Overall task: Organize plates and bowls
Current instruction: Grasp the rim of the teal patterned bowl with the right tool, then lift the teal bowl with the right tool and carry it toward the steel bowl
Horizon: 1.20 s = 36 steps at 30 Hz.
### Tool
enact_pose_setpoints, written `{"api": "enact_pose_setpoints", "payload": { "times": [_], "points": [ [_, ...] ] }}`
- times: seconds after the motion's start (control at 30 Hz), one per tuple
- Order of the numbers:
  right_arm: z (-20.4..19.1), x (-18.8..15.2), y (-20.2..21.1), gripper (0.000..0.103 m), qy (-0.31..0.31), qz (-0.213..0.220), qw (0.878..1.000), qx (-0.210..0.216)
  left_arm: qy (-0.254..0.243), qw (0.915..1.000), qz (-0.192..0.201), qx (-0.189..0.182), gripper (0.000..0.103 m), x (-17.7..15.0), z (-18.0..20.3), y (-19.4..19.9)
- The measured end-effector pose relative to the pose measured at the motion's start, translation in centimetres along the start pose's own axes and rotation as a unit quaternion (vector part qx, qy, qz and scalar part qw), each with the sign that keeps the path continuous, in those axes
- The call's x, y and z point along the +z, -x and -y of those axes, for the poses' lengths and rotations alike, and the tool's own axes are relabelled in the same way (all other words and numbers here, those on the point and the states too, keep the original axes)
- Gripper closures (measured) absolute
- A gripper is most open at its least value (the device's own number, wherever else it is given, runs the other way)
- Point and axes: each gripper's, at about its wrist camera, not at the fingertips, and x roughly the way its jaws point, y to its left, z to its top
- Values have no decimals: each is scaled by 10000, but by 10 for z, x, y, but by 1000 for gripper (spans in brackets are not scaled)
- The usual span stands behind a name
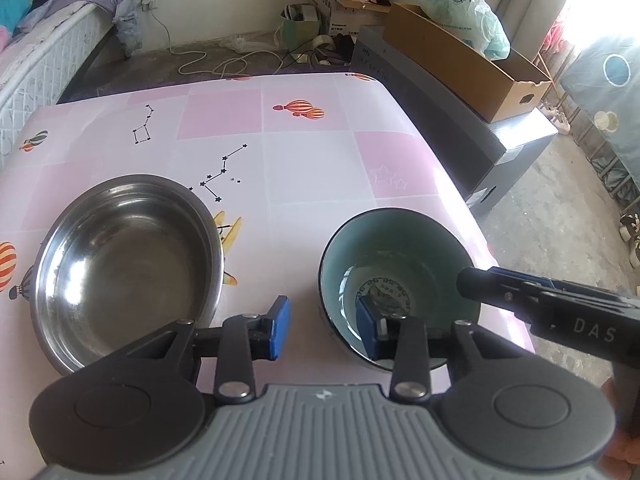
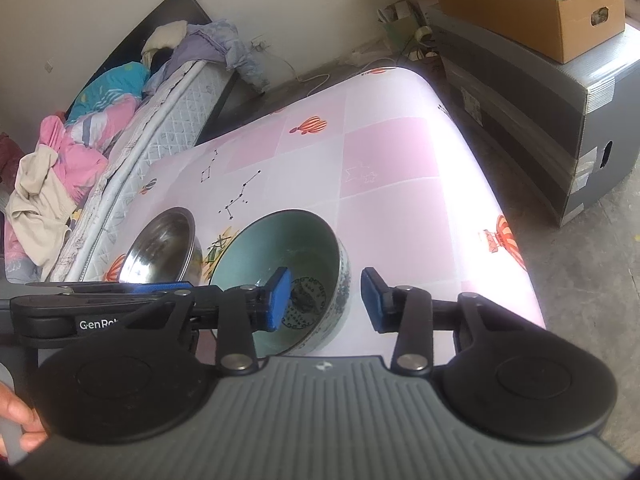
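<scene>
you held both grippers low at the near edge of the bench, each straddling the rim of the same round, teal-glazed ceramic bowl (image 1: pixel 400 276) with a blue-and-white patterned outside. the left gripper (image 1: pixel 324 330) had its jaws spread wide, one blue pad inside the bowl's near left wall and one outside, not pinching yet. the right gripper (image 2: pixel 326 300) stood likewise released across the right wall, one pad over the printed medallion at the bottom. that looked like a two-sided hold being set up, since the glaze is slick and the wall steep. just left of it, apart, sat the wide, shallow stainless steel bowl (image 1: pixel 128 272), mirror-bright and faintly scuffed, likely the base for nesting. beyond lay the glossy pink-and-white checked bench cover (image 1: pixel 304 160) printed with balloons and constellations.
</scene>
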Motion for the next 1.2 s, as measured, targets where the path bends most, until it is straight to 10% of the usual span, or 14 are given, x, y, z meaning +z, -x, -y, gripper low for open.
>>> {"api": "enact_pose_setpoints", "payload": {
  "times": [0.4, 1.2],
  "points": [
    [-1, 1, -16, 84, 90, -26, 9999, -49, 112, 9998, -90, 143, 88, 1, 7, -16],
    [9, -8, -15, 90, 12, -194, 9998, 79, 299, 9987, -412, 36, 89, -8, 8, -23]
  ]
}}
